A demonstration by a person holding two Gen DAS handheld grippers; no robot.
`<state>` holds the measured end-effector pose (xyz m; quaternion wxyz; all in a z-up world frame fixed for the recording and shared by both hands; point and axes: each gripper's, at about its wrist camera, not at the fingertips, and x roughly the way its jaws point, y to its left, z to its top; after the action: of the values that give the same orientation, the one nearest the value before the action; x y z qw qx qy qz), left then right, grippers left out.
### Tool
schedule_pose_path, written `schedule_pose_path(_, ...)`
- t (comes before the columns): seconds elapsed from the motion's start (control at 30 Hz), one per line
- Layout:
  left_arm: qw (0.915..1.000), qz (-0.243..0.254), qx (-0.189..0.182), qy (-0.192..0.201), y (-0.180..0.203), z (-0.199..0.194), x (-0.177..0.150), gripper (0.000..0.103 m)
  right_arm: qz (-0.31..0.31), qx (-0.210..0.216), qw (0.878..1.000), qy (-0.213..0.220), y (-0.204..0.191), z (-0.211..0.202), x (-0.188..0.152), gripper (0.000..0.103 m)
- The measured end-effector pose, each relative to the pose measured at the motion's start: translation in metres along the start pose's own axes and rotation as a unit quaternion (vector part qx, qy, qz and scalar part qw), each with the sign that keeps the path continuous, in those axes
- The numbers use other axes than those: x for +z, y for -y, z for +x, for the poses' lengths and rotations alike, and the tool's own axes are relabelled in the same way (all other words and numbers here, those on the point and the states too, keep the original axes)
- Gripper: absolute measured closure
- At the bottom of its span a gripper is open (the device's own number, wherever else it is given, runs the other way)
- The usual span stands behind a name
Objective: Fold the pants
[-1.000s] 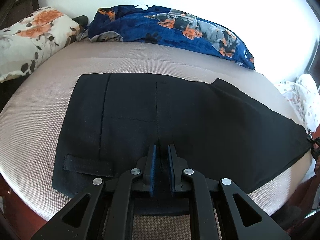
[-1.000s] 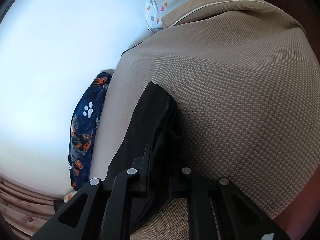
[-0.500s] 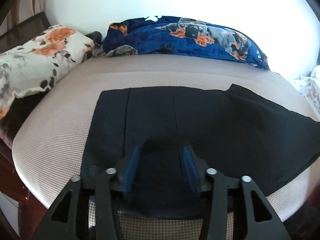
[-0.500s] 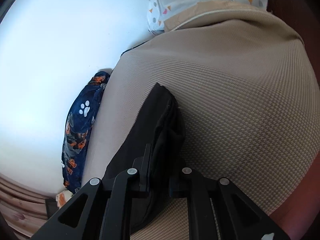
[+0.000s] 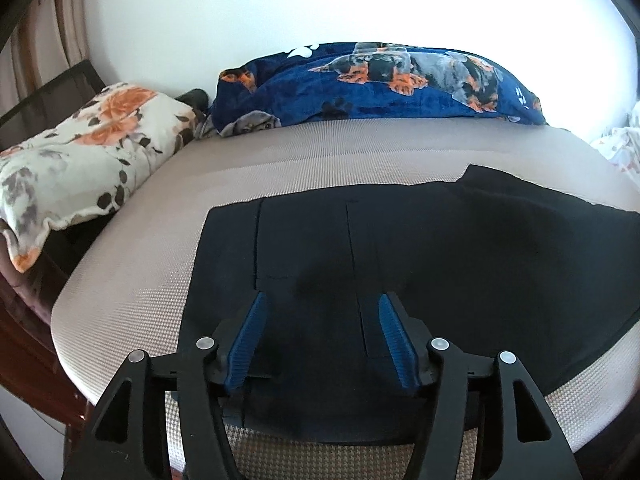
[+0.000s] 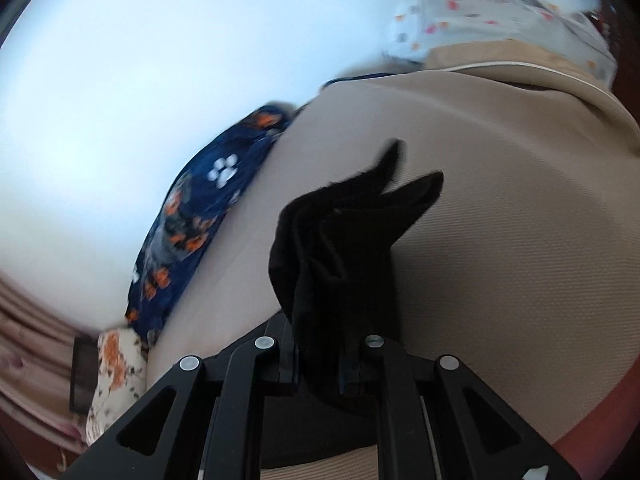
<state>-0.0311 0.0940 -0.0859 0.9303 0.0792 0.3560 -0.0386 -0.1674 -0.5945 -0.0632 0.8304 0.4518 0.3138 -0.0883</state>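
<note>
Black pants (image 5: 420, 264) lie flat across the beige mattress (image 5: 320, 152), waist end to the left. My left gripper (image 5: 322, 312) is open and empty, its blue pads (image 5: 248, 336) spread just above the near waist part of the pants. My right gripper (image 6: 320, 344) is shut on the leg end of the pants (image 6: 344, 248) and holds it lifted off the mattress (image 6: 500, 220); the cloth bunches and its tips stick up. The right view is blurred.
A blue dog-print blanket (image 5: 380, 80) lies along the back wall; it also shows in the right wrist view (image 6: 192, 220). A floral pillow (image 5: 80, 152) lies at the left. A white dotted cloth (image 6: 500, 12) lies at the mattress's far end. The mattress edge runs close below my left gripper.
My left gripper has opened, let go of the pants and pulled back. My right gripper has lifted the leg end off the mattress and swung it.
</note>
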Motion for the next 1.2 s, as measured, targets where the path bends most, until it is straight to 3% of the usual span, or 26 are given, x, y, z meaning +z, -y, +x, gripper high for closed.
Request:
schedule_pose_path(0.4, 0.9999, -0.003, 0.011, -0.005, -0.001, 0.001, -0.002, 0.039, -0.062, 0.045, 0.995, -0.065, -0.068, 0.036, -0.038, 0.092)
schedule_pose_path(1.2, 0.9997, 0.009, 0.021, 0.001, 0.003, -0.001, -0.002, 0.031, -0.069, 0.040, 0.991, -0.107, -0.073, 0.055, -0.063, 0.091)
